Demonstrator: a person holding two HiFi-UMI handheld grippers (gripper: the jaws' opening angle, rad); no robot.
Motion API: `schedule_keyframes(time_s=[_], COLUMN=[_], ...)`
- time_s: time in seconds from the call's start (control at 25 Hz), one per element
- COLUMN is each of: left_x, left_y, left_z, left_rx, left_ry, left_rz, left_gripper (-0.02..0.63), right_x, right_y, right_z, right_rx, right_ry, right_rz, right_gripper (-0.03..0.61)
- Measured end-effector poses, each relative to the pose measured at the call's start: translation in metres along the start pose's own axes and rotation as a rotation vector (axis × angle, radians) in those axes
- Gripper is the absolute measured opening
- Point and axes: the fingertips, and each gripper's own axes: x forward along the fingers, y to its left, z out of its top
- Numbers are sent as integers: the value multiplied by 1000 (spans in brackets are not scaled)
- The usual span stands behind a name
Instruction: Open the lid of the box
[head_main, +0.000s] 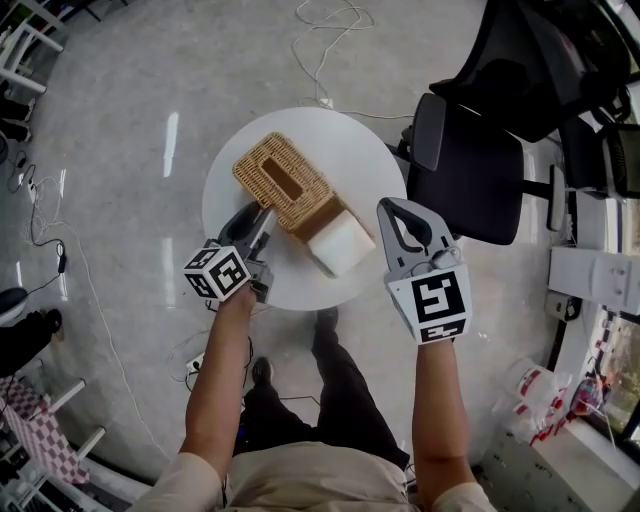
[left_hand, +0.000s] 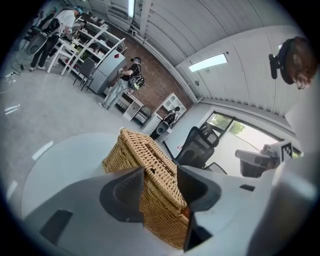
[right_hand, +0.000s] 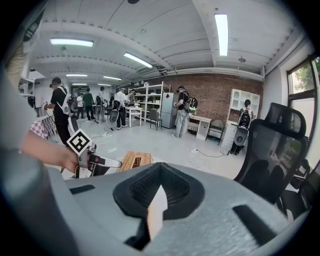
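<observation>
A woven wicker box (head_main: 285, 180) with a slot in its top lies at an angle on the round white table (head_main: 350, 150). A white block (head_main: 340, 245) sits against its near right end. My left gripper (head_main: 262, 218) is at the box's near left edge. In the left gripper view the wicker (left_hand: 150, 175) rises tilted between the left gripper's (left_hand: 160, 172) jaws, which stand apart and open. My right gripper (head_main: 385, 205) hovers to the right of the white block, its jaws shut (right_hand: 160, 187) with nothing held. The right gripper view shows the box (right_hand: 131, 161) beyond them.
A black office chair (head_main: 470, 180) stands close to the table's right side. White cables (head_main: 325, 40) trail on the floor beyond the table. The person's legs (head_main: 330, 380) are under the near edge. Several people and shelves are far across the room.
</observation>
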Motion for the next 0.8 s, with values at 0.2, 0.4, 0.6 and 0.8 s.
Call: schedule_keyframes(time_s=[0.2,0.4,0.6,0.8], left_x=[-4,-7,-8,-7], left_y=[-7,-17,-31,-38], left_z=[9,22,36,41], left_rx=[-10,0,14,20], left_ry=[-33,-64,-87,-93], left_rz=[-10,-28,-51,-61], left_gripper=[178,176,176,176], right_x=[2,7,16,25], right_y=[4,11,26,44], right_z=[-4,-6,-2,0], right_rx=[0,2,-32,-59], right_ry=[10,16,20,19], right_rz=[9,35,76,124], right_gripper=[-8,-8,-6,-5])
